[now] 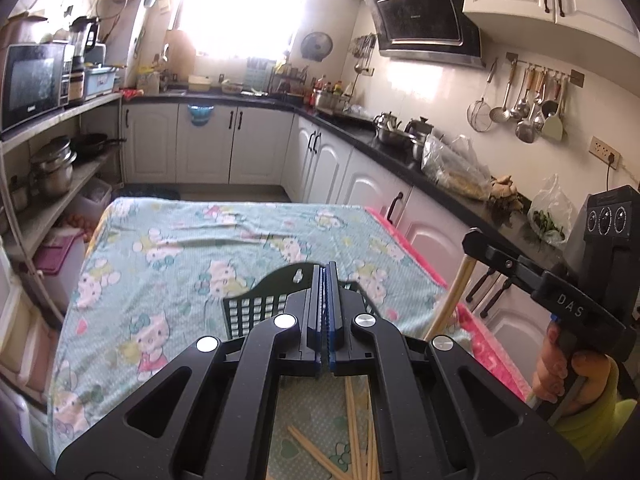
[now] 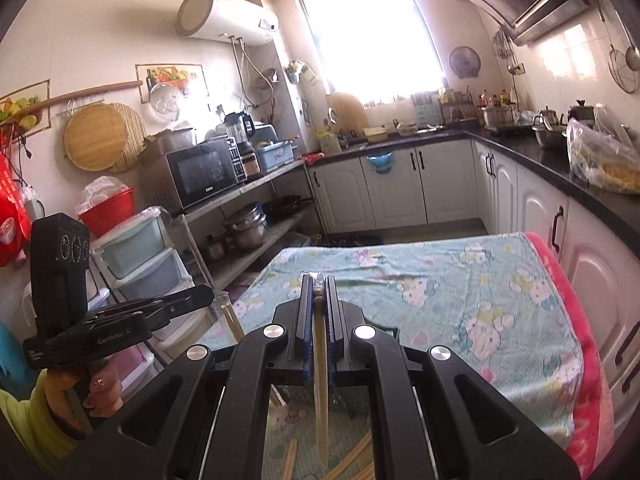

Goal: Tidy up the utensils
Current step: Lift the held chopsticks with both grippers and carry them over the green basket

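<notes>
My left gripper (image 1: 326,274) is shut, its blue pads pressed flat together above a black slotted utensil basket (image 1: 256,308) on the cartoon-print tablecloth (image 1: 180,240). In the right wrist view, a pair of wooden chopsticks (image 2: 232,320) in a clear sleeve hangs from the left gripper's tip (image 2: 206,294), off the table's left edge. My right gripper (image 2: 319,282) is shut on another wooden chopstick (image 2: 320,360) with crinkled clear wrap at its top. The same chopstick (image 1: 452,296) dangles below the right gripper (image 1: 472,240) in the left wrist view. Several loose chopsticks (image 1: 352,420) lie on the cloth beneath both grippers.
A pink blanket edge (image 1: 492,360) runs along the table's right side, close to white cabinets under a dark counter (image 1: 400,164) crowded with pots and bags. Open shelves holding a microwave (image 2: 200,172) and stacked plastic drawers (image 2: 140,264) stand to the left. A hand in a yellow-green sleeve (image 1: 592,400) grips each handle.
</notes>
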`<act>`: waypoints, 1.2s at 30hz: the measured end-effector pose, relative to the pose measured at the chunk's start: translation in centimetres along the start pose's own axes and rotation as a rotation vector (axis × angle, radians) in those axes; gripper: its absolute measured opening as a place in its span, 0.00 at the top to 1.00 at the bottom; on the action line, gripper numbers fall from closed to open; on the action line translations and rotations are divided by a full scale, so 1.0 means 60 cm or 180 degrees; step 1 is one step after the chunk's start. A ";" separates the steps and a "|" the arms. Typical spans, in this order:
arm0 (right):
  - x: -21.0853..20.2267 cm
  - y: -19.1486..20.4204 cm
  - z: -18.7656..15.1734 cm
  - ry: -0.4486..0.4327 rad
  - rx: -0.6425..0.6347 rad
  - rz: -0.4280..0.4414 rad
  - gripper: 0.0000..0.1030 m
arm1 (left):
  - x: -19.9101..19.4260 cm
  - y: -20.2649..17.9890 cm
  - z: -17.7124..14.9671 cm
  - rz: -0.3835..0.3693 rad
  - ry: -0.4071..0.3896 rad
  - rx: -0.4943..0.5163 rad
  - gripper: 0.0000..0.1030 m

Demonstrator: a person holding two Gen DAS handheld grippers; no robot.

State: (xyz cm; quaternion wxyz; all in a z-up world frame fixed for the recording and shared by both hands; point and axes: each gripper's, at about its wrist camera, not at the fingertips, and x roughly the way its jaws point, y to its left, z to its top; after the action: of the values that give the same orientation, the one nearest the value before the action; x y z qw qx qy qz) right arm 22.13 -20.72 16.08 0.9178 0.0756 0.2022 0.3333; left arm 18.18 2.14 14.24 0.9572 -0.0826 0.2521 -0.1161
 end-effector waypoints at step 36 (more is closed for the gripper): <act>0.082 -0.051 0.067 -0.0370 0.0064 -0.0424 0.94 | 0.040 0.037 0.094 0.0364 -0.0476 -0.0131 1.00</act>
State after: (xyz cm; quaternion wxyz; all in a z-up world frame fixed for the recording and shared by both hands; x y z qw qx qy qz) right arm 29.04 -19.90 17.34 0.9473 0.0904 0.1565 0.2646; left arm 23.44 4.24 17.52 0.9765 -0.0961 0.1866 -0.0495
